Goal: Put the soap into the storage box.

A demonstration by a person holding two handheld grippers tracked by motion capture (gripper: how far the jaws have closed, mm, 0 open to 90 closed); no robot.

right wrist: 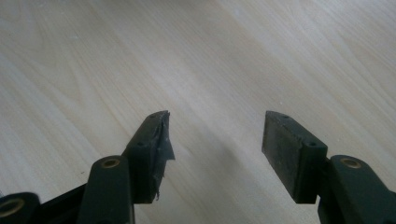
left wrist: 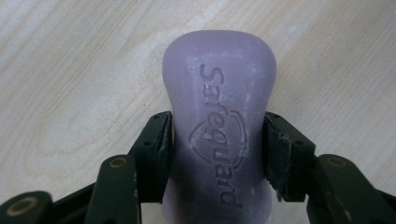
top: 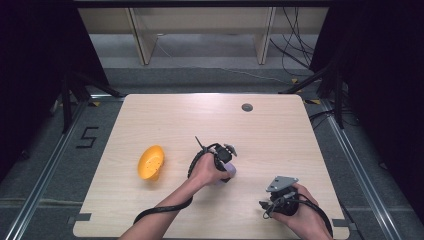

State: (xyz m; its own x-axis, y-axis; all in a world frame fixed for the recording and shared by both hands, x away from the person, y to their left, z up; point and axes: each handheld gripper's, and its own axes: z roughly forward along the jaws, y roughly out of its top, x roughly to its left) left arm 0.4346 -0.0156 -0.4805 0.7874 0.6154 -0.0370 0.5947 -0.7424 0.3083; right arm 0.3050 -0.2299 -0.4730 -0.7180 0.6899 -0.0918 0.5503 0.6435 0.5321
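The high view looks forward and down over the whole wooden table (top: 280, 135) from its near side. Both gripper views sit close above that same tabletop, facing along their jaws.

Left gripper (left wrist: 218, 154) jaws clamped on soap bar (left wrist: 218, 116); right gripper (right wrist: 215, 149) jaws parted, empty, near table's front edge.

Overall light: bright and even on the desk (top: 280, 135) in the high view; the frame's left and right edges fall to near black.
Shadows: soft and short, a faint one beneath the orange bowl (top: 151, 162).
Glare: none strong; mild sheen on the soap bar (left wrist: 219, 121) at its upper end.
Focus: gripper views slightly soft, wood grain blurred toward the top.
Resolution: high view coarse, small parts indistinct.
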